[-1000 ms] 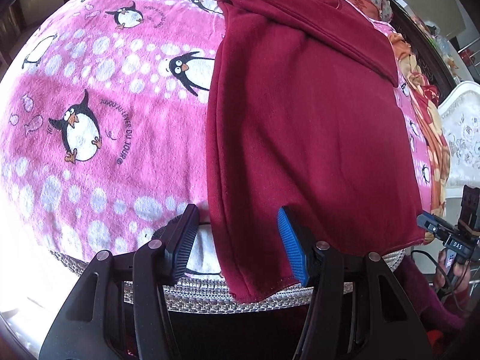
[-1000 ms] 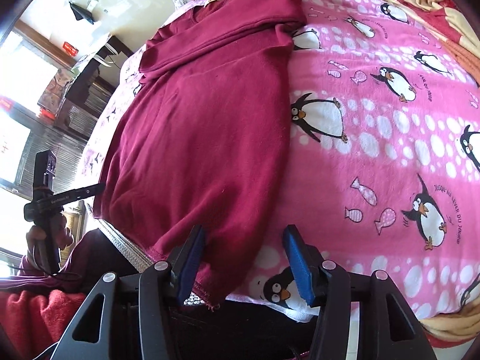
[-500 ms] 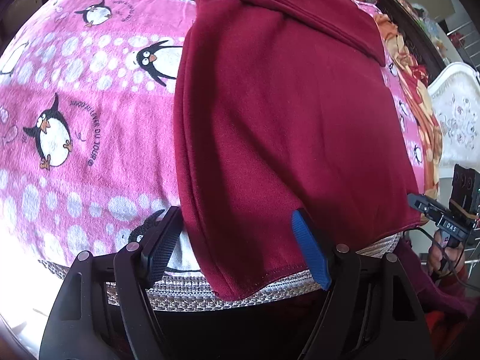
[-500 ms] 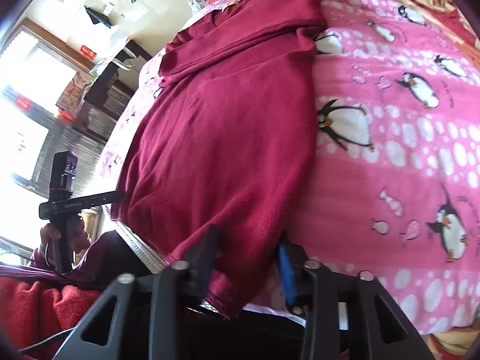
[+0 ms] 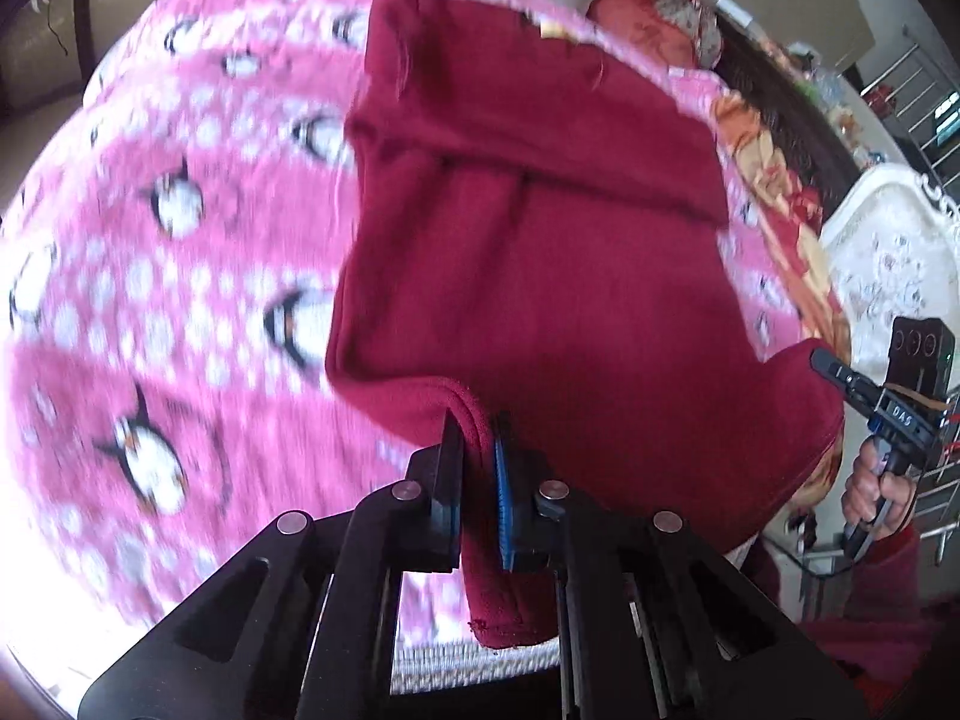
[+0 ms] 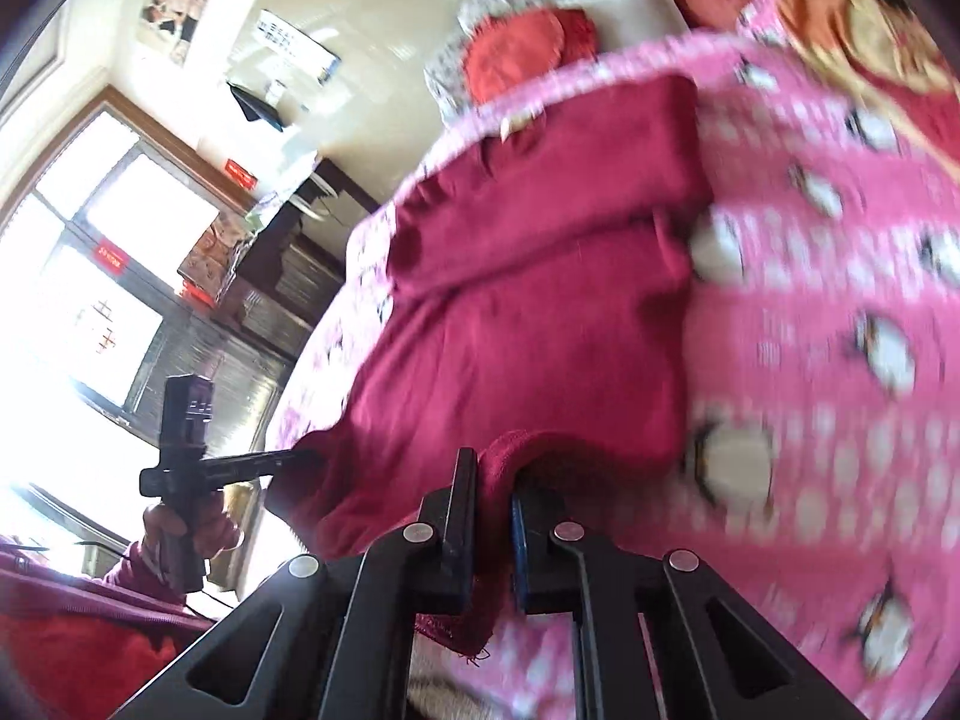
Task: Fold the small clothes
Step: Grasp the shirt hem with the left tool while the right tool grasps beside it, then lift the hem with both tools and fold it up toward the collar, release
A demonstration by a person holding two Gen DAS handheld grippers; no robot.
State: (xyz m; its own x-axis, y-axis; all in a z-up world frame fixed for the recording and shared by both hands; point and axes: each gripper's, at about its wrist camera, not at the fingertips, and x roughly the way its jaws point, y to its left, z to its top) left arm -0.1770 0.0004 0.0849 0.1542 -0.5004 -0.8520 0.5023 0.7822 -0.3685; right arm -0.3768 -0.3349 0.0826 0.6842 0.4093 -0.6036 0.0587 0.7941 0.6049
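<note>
Dark red fleece, soft and slightly napped, is bunched between the black and blue pads of the left gripper (image 5: 477, 468), whose jaws are clamped tight on the near hem of the maroon garment (image 5: 540, 276); a short stitched tail of the hem hangs below the pads. The right gripper (image 6: 493, 501) is likewise pinched hard on the other near corner of the same hem, with a frayed thread dangling under its pads. Both tools have matte black plastic linkages with round metal pins. From the two pinched corners the cloth rises in rounded folds and stretches away over the bed, its far part lying flat with a sleeve folded across the chest as a straight band and a small pale label at the neck. Under it lies a plush pink blanket (image 5: 180, 300) printed with white dots and penguins, blurred in both views. At the bed's near edge a silvery woven trim (image 5: 474, 666) shows. Beyond the garment are red cushions (image 6: 528, 48) and an orange floral quilt (image 5: 780, 192). In the left view a hand (image 5: 873, 492) grips the right tool's handle beside a white ornate headboard (image 5: 888, 258); in the right view bright windows (image 6: 90, 276) wash out the left side.
</note>
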